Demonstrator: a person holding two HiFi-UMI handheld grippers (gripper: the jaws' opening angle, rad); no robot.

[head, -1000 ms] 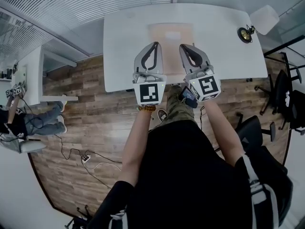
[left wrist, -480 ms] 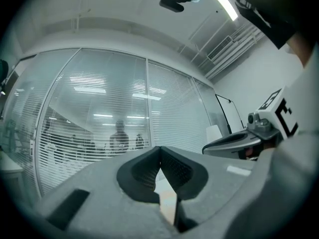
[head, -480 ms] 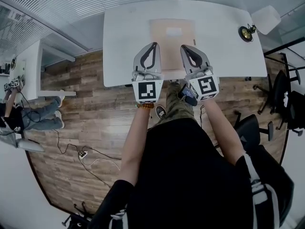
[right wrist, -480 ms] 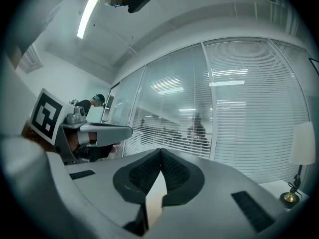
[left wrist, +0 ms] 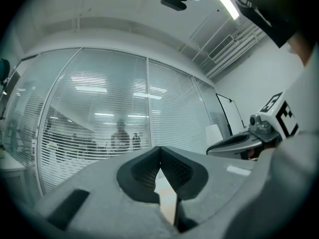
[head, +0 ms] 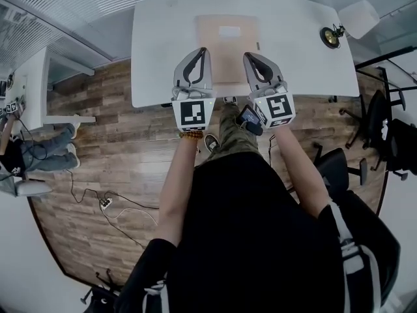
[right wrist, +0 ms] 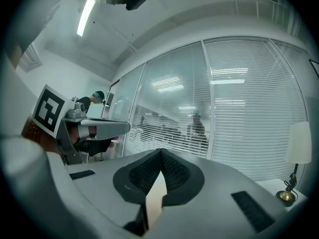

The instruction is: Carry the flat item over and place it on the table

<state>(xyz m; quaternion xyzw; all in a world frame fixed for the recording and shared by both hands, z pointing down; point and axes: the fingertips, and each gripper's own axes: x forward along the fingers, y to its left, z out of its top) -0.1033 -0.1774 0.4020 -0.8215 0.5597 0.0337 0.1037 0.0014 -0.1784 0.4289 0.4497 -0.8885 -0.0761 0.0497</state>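
The flat item (head: 228, 47) is a tan card-like sheet with a small pale label, over the middle of the white table (head: 296, 51). My left gripper (head: 203, 49) is shut on its left edge and my right gripper (head: 247, 56) on its right edge. In the left gripper view a tan sliver of the flat item (left wrist: 167, 203) shows between the closed jaws of the left gripper (left wrist: 160, 149). The right gripper view shows the same: the flat item (right wrist: 155, 198) pinched in the right gripper (right wrist: 160, 152). Whether the sheet rests on the tabletop I cannot tell.
A small brass lamp (head: 331, 36) with a white shade (head: 360, 18) stands at the table's right end. Black office chairs (head: 384, 132) are to the right. At the left are a second white desk (head: 29, 90), a seated person (head: 29, 158) and floor cables (head: 104, 201). A glass wall with blinds lies beyond the table.
Both grippers have sunk a little toward the tabletop with the flat item held between them. Their jaws stay shut.
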